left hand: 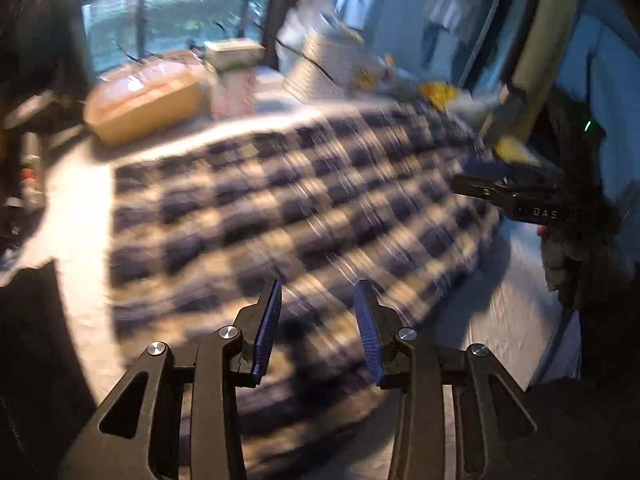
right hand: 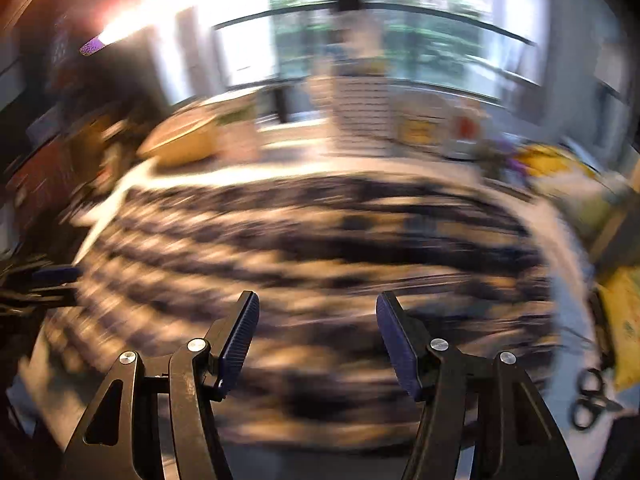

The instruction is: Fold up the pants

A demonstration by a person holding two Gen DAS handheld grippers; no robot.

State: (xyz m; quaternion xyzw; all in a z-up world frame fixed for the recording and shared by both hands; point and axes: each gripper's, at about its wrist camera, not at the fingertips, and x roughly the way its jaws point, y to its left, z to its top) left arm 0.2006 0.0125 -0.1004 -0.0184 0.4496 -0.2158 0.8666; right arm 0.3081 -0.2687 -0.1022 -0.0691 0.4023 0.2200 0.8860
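Observation:
Dark-blue and cream checked pants (left hand: 288,208) lie spread flat on a white-covered table (left hand: 80,216); both views are motion-blurred. My left gripper (left hand: 318,292) is open and empty, hovering above the pants' near edge. My right gripper (right hand: 318,304) is open and empty above the pants (right hand: 312,240) near their front edge. The right gripper also shows in the left wrist view (left hand: 516,190) at the pants' right side, and the left gripper shows at the far left of the right wrist view (right hand: 52,276).
A tan box (left hand: 144,100), a small patterned carton (left hand: 234,88) and a white basket (left hand: 320,64) stand along the table's far edge by a window. Yellow clutter (right hand: 560,164) lies at the right. Black scissors (right hand: 592,400) rest near the table's right front.

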